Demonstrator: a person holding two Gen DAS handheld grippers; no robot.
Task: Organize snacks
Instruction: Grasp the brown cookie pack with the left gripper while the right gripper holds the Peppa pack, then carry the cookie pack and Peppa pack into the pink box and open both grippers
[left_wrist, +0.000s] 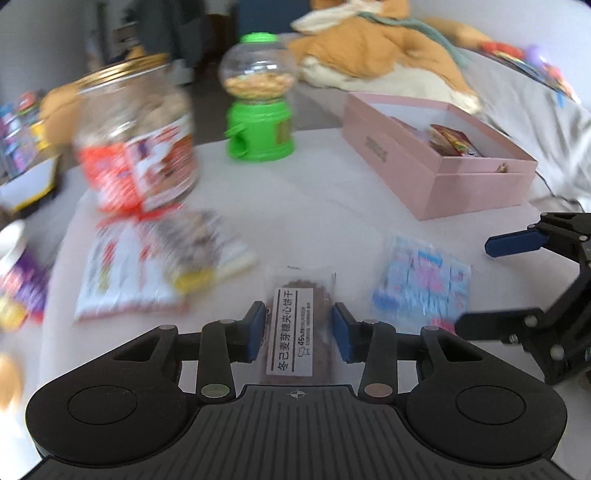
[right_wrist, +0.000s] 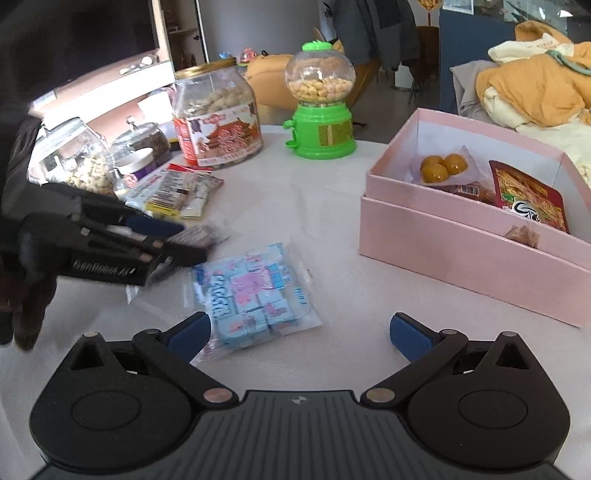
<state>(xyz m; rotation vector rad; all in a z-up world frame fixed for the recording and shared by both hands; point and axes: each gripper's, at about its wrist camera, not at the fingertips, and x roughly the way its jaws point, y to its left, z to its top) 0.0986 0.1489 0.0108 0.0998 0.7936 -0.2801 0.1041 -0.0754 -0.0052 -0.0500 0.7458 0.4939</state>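
My left gripper (left_wrist: 298, 332) is shut on a clear-wrapped brown biscuit packet (left_wrist: 295, 328) with a white label, held above the white table; it also shows blurred in the right wrist view (right_wrist: 195, 236). A blue and pink candy bag (right_wrist: 255, 295) lies on the table just ahead of my right gripper (right_wrist: 299, 332), which is open and empty; the bag also shows in the left wrist view (left_wrist: 421, 288). An open pink box (right_wrist: 461, 251) with several snacks inside stands at the right, also seen in the left wrist view (left_wrist: 436, 184).
A green candy dispenser (right_wrist: 319, 107) and a big clear jar with a red label (right_wrist: 216, 118) stand at the back. Flat snack packets (right_wrist: 177, 192) and glass jars (right_wrist: 77, 158) lie at the left. An orange plush (right_wrist: 535, 85) lies behind the box.
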